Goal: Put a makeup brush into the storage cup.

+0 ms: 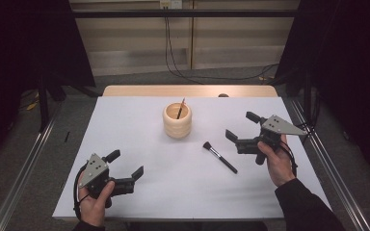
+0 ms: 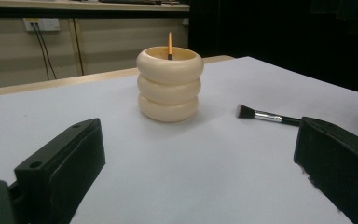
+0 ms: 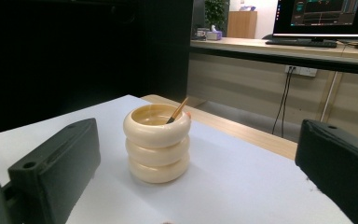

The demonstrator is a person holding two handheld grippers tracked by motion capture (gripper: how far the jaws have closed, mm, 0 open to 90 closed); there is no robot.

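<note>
Covering the surface (image 1: 125, 192) is a smooth white sheet, and the cream holder (image 1: 177, 121), shaped as three stacked rounded rings, stands toward twelve o'clock with a thin orange-handled brush (image 1: 180, 109) leaning inside. Held at four o'clock, the right claw (image 1: 239, 129) is spread wide and empty; the makeup brush (image 1: 219, 157), black-handled with a silver ferrule, lies flat just beside it. Gripped at seven o'clock, the left claw (image 1: 126, 163) is equally spread, well apart from it.
</note>
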